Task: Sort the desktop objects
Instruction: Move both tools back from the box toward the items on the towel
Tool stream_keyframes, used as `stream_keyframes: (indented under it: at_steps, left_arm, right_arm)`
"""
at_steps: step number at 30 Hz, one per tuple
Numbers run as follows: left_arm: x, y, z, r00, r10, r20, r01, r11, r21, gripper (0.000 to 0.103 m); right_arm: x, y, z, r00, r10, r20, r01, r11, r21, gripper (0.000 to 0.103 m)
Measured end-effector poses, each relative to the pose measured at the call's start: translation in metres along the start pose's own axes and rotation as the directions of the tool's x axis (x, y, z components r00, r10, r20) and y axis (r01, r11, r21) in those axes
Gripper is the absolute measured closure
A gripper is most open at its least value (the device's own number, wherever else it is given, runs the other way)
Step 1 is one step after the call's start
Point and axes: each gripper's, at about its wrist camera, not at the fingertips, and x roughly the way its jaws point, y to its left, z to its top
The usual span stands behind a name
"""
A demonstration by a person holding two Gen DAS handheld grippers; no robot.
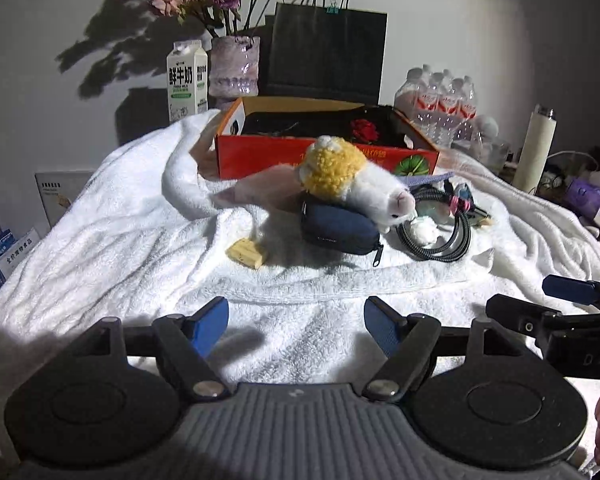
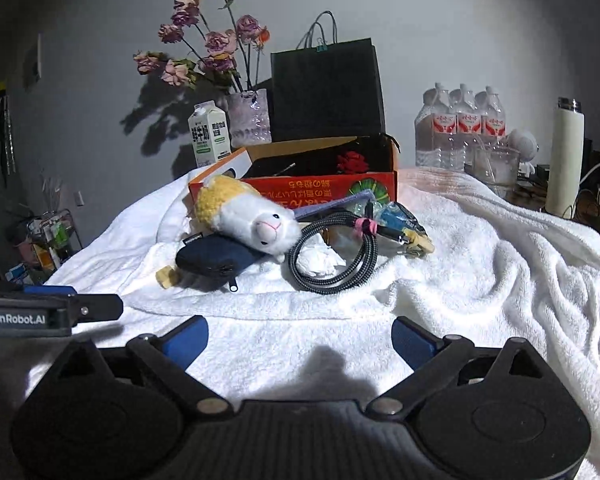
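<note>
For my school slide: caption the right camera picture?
Open right gripper faces plush toy lying on blue pouch.

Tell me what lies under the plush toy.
The plush toy rests on a navy zip pouch, its head overhanging toward the coiled cable. Whatever is beneath the pouch is covered.

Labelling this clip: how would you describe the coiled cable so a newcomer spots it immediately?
Find the orange cardboard box at the back of the white towel. Just in front, right of the plush toy, lies the cable: a black-and-grey braided loop bound with a pink tie, ringing a crumpled white tissue.
</note>
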Motion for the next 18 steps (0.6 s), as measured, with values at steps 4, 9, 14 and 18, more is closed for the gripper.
stream_keyframes:
  at_steps: [4, 9, 14, 18]
  left_arm:
    - [0.003, -0.004, 0.005, 0.999, -0.022, -0.026, 0.022, 1.0, 0.005, 0.026]
    - [0.011, -0.012, 0.012, 0.998, -0.051, -0.036, 0.051, 0.999, 0.013, 0.026]
    - [0.017, -0.022, 0.008, 0.995, -0.091, -0.05, 0.092, 0.996, 0.011, 0.026]
    - [0.0, -0.016, 0.005, 0.996, -0.078, -0.031, 0.08, 0.996, 0.046, 0.026]
  right_arm:
    - [-0.011, -0.004, 0.005, 0.996, -0.013, -0.083, 0.011, 1.0, -0.017, 0.005]
    - [-0.066, -0.01, 0.01, 0.995, -0.069, -0.072, 0.063, 0.994, -0.087, 0.004]
    - [-0.085, -0.01, 0.005, 0.995, -0.09, -0.035, 0.088, 0.994, -0.061, 0.0]
    - [-0.059, -0.002, 0.001, 0.994, -0.102, -0.04, 0.099, 0.992, -0.081, 0.0]
